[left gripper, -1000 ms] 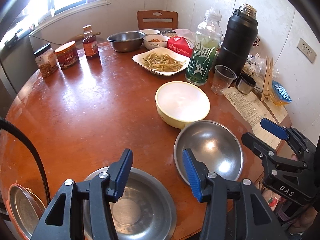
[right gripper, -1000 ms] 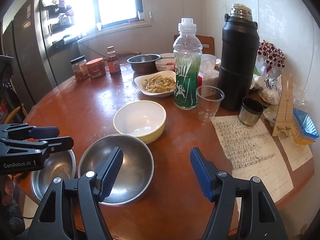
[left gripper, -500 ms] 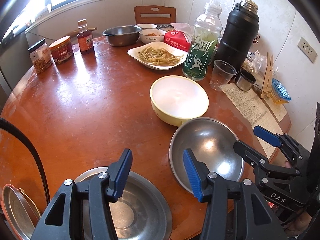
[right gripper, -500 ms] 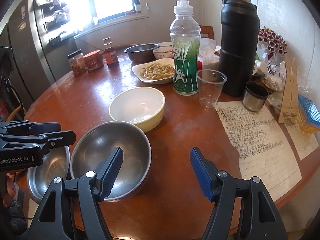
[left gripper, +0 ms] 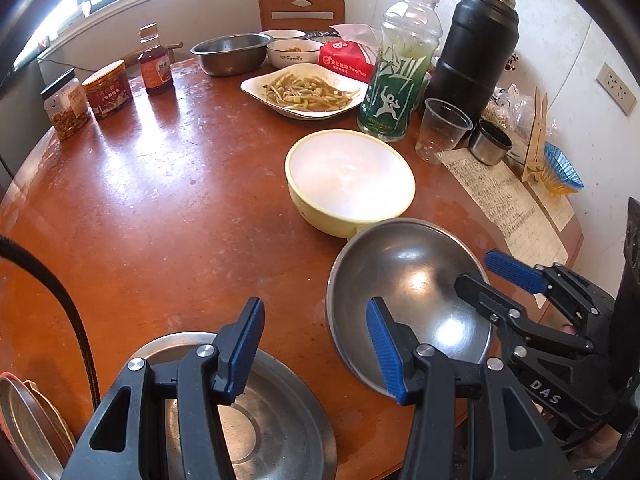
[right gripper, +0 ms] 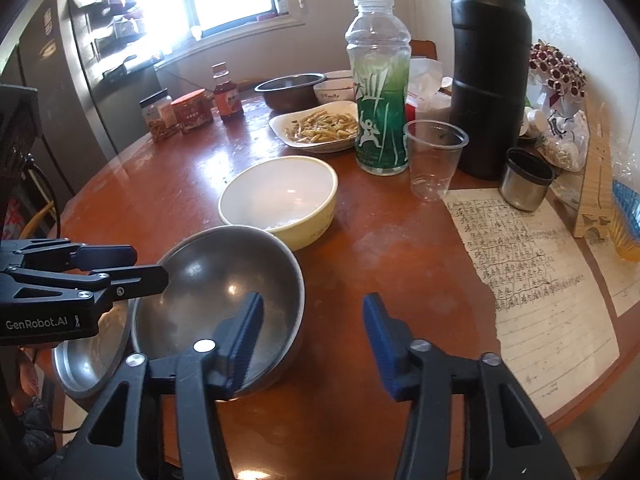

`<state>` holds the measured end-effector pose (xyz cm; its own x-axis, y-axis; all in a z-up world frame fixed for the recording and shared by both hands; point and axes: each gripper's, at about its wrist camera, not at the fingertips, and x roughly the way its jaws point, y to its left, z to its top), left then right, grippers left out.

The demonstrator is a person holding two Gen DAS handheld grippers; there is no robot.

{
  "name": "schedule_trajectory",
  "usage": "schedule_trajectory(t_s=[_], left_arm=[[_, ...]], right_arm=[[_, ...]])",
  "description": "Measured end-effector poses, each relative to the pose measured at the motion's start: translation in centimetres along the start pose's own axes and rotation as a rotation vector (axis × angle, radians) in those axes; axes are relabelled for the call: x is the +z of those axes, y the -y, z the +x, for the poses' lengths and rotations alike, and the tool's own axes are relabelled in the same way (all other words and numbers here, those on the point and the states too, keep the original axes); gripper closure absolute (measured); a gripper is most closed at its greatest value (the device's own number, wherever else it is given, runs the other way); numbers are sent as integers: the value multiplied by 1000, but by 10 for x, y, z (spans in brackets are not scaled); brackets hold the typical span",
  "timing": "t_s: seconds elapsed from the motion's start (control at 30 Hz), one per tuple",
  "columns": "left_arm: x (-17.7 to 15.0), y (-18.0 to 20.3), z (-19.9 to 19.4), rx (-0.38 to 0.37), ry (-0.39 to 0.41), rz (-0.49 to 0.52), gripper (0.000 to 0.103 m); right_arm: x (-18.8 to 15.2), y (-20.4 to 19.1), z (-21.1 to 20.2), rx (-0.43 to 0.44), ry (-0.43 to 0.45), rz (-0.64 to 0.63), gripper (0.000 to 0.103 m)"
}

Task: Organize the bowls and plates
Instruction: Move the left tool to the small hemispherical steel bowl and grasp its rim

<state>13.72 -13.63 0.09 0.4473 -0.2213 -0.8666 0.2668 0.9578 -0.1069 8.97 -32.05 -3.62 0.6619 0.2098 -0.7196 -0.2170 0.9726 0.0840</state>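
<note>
From the left wrist camera, the left gripper [left gripper: 316, 346] stands wide open with nothing between its ribbed blue pads, over the near edge of a round, glossy reddish-brown table [left gripper: 160, 200]. Under it lies a shallow steel plate [left gripper: 280, 412], partly hidden by the gripper's body. Right of that sits a round steel bowl [left gripper: 404, 292], empty and shiny, touching a pale yellow bowl [left gripper: 350, 182] with a white inside, also empty. The right gripper [left gripper: 476, 268] reaches in from the right over the steel bowl's rim. A white dish [left gripper: 304, 90] farther off holds pale vegetable strips. At the lower left, a stack of metal lids [left gripper: 24, 420] is cut off by the frame.

From the right wrist camera, the right gripper [right gripper: 314, 338] is likewise spread wide and holds nothing; its left finger overlaps the steel bowl [right gripper: 216, 296]. The yellow bowl [right gripper: 280, 200] touches it on the far side. The left gripper [right gripper: 148, 266] enters from the left, covering part of the steel plate [right gripper: 92, 360]. A clear plastic cup [right gripper: 434, 158] looks empty.
</note>
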Motion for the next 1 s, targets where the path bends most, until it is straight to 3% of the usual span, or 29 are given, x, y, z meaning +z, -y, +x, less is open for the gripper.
schedule_trajectory(t_s=[0.23, 0.53, 0.73, 0.87, 1.0], left_arm=[[0, 3, 8, 6, -12, 12, 50], [2, 4, 18, -37, -34, -1, 50], [-1, 11, 25, -101, -64, 15, 69], [-2, 16, 26, -64, -56, 27, 77], [-1, 10, 26, -73, -54, -1, 84]], right_arm=[[-3, -3, 8, 29, -19, -6, 70], [-1, -6, 13, 30, -33, -13, 72], [-1, -8, 16, 44, -41, -11, 78], [0, -8, 18, 46, -43, -9, 81], [0, -7, 19, 45, -48, -4, 81]])
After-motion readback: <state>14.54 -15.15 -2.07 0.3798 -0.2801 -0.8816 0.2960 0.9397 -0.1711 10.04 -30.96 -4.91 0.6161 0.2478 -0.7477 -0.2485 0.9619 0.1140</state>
